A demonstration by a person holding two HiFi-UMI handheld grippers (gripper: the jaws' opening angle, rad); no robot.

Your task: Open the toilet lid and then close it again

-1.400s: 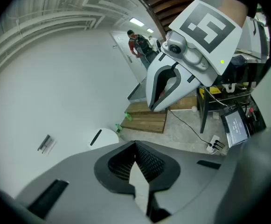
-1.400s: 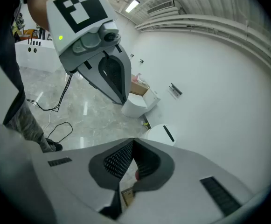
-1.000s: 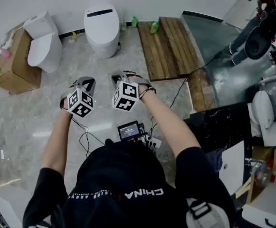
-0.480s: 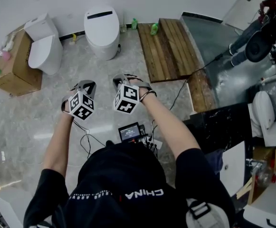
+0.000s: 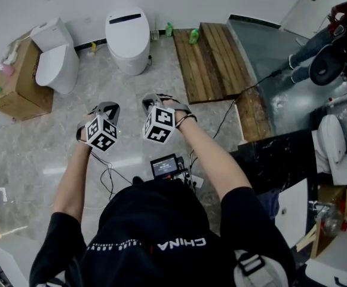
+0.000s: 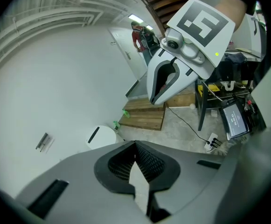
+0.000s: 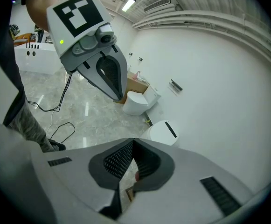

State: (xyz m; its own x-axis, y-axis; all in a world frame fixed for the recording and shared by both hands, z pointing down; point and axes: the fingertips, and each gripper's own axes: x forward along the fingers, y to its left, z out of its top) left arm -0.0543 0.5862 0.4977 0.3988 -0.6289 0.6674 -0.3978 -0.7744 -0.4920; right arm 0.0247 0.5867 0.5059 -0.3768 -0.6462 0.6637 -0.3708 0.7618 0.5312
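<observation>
The white toilet (image 5: pixel 127 46), its oval lid (image 5: pixel 126 31) down and marked by a dark slot (image 5: pixel 125 17), stands at 12 o'clock beyond the left gripper (image 5: pixel 108 108) and right gripper (image 5: pixel 150 100), both closed and empty

Only one readable string: "CHINA" in white capitals on the back of the person's black shirt (image 5: pixel 181 243), upside down in the head view. Cubes on the left gripper (image 5: pixel 109 109) and right gripper (image 5: pixel 150 100) carried only black-and-white square patterns, no characters. The small screen (image 5: pixel 165 165) on the floor was lit, but its text was too small to read.
</observation>
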